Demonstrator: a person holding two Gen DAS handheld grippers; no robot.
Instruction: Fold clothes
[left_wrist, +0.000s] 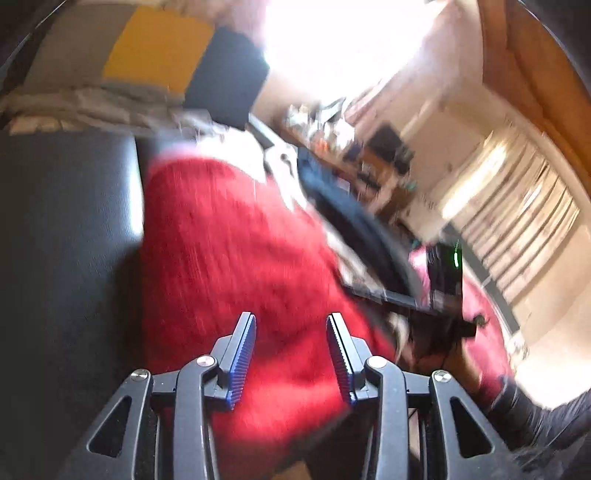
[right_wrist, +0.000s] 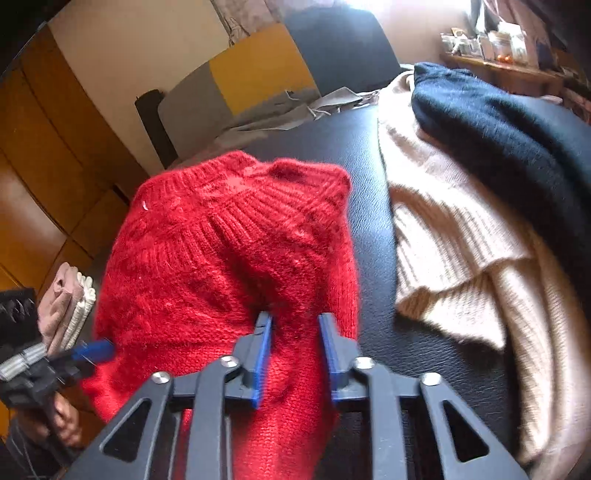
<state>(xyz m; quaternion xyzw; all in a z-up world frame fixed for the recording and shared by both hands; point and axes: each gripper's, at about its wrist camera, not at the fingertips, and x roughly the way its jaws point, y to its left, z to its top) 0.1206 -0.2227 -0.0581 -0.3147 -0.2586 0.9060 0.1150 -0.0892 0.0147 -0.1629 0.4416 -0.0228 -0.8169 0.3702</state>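
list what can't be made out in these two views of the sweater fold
- Left wrist view: motion blur smears the red sweater and the right gripper; whether its jaws grip anything cannot be told there.
- Left wrist view: window glare washes out the upper middle.
- Right wrist view: the sweater's lower part lies under the right gripper and runs past the bottom edge.
- Right wrist view: the left gripper is cut by the left edge; only one finger shows.
- Shelf items: too small.

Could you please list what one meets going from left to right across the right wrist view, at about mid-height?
Folded pale clothes → red sweater → bare black surface → cream sweater → dark navy garment.
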